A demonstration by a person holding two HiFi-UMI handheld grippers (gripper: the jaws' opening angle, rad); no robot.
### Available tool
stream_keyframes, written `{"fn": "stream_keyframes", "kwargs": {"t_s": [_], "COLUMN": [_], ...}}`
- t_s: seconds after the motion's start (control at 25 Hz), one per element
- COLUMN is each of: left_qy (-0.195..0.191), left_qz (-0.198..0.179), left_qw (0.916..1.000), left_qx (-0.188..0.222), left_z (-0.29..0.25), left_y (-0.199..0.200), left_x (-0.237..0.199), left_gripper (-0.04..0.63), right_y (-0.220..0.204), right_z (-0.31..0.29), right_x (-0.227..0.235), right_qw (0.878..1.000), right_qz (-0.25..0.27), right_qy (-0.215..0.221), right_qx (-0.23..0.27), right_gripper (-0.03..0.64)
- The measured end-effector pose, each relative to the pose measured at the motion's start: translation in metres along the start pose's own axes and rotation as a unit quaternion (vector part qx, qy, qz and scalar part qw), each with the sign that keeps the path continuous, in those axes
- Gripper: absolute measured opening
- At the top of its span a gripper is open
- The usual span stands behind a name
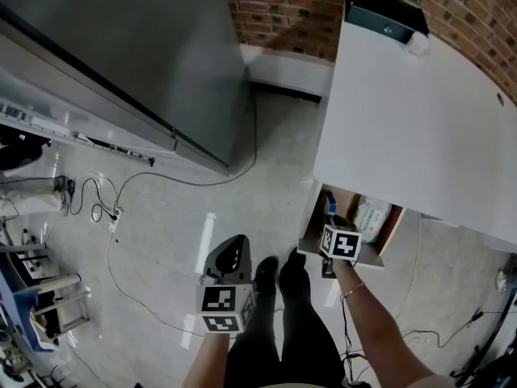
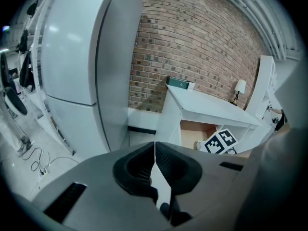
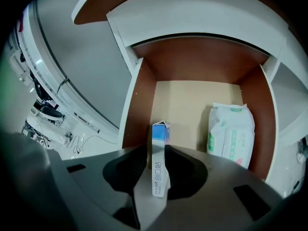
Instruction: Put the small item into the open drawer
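A small blue-and-white box (image 3: 159,148) stands on end between the jaws of my right gripper (image 3: 155,160), over the beige floor of the open drawer (image 3: 192,100). The jaws stand wide, with a slit of light on the box's left side, so the gripper is open. In the head view the right gripper (image 1: 331,223) reaches into the drawer (image 1: 389,231) under the white desk. My left gripper (image 1: 233,247) hangs lower left over the floor. In its own view the left gripper (image 2: 155,150) is shut, its jaw tips meeting with nothing between them.
A white-and-green wipes pack (image 3: 231,133) lies at the drawer's right side. The white desk top (image 1: 404,120) carries a dark box (image 1: 384,16) at the brick wall (image 1: 283,6). A tall grey cabinet (image 1: 121,47) stands left. Cables (image 1: 97,200) trail on the floor. The person's legs (image 1: 283,322) are below.
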State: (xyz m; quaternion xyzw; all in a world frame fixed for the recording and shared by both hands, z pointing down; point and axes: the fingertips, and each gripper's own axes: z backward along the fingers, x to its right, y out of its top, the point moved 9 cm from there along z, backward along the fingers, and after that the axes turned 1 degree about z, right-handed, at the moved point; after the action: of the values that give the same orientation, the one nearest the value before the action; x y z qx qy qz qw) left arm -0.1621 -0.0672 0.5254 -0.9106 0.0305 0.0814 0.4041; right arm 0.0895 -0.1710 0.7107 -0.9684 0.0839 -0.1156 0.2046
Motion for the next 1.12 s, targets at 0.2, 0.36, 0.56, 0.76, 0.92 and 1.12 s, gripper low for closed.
{"fn": "stream_keyframes", "kwargs": {"t_s": [0.2, 0.36, 0.56, 0.76, 0.92, 1.12], "left_qy": [-0.013, -0.026, -0.047, -0.070, -0.087, -0.113], "left_qz": [-0.011, -0.024, -0.043, -0.066, -0.084, -0.098], "left_qw": [0.9999, 0.9994, 0.9979, 0.9953, 0.9925, 0.9887], "left_qx": [0.002, 0.005, 0.011, 0.014, 0.018, 0.011], "left_z": [0.006, 0.011, 0.015, 0.017, 0.018, 0.027], "left_y": [0.006, 0.012, 0.018, 0.028, 0.036, 0.048], "left_x": [0.005, 0.009, 0.013, 0.018, 0.022, 0.031], "left_gripper": [0.026, 0.026, 0.026, 0.026, 0.026, 0.026], "right_y": [-0.002, -0.002, 0.000, 0.010, 0.018, 0.018], "right_z": [0.026, 0.050, 0.091, 0.142, 0.187, 0.245], "right_x": [-0.006, -0.009, -0.013, -0.018, -0.031, -0.047], "right_qw": [1.000, 0.999, 0.995, 0.989, 0.980, 0.967], "right_qz": [-0.007, -0.011, -0.020, -0.018, -0.014, -0.015], "right_qy": [0.006, 0.004, 0.016, 0.019, 0.033, 0.036], "right_qx": [0.023, 0.045, 0.092, 0.145, 0.197, 0.254], "right_gripper": [0.130, 0.132, 0.108, 0.098, 0.081, 0.069]}}
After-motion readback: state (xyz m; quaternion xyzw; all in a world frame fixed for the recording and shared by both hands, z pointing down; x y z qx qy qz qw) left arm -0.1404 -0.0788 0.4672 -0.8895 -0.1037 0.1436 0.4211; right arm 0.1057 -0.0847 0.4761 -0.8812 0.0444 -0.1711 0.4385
